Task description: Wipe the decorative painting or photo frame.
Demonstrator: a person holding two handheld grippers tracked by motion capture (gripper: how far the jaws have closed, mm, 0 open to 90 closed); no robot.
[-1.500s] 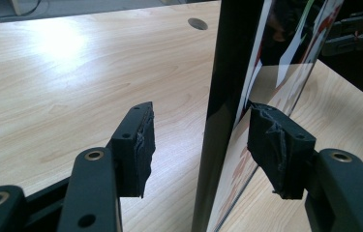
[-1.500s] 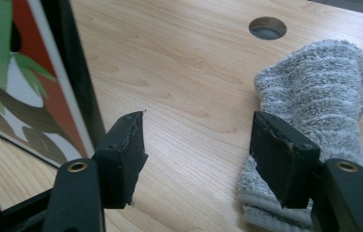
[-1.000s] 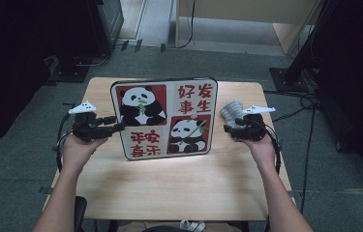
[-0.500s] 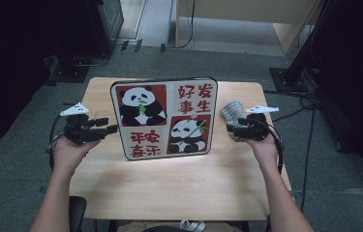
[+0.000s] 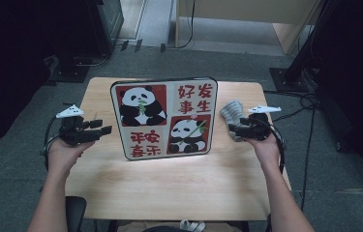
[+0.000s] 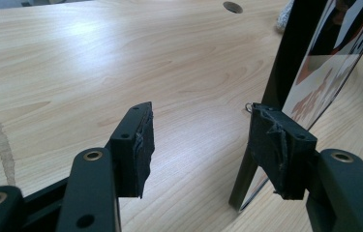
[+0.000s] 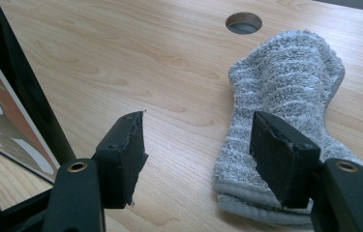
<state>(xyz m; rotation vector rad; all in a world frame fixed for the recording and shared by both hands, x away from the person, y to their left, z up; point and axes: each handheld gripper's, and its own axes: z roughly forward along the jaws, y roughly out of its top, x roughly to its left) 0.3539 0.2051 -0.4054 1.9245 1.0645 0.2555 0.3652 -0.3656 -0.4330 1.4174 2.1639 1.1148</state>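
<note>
Right tool (image 5: pixel 237 129) wide, nothing between jaws; folded grey terry sock (image 7: pixel 285 121) flat on pale wooden surface (image 5: pixel 169 183) just ahead, under right jaw, long axis running away from tool; left tool (image 5: pixel 102 130) wide, jaws recently closing slightly, empty, beside upright panda-print board (image 5: pixel 164 118); right hand nearer sock

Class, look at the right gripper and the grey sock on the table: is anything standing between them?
Nothing visible does. The right gripper hovers with open fingers at the grey sock, bare table around; the panda board stands off to one side.
</note>
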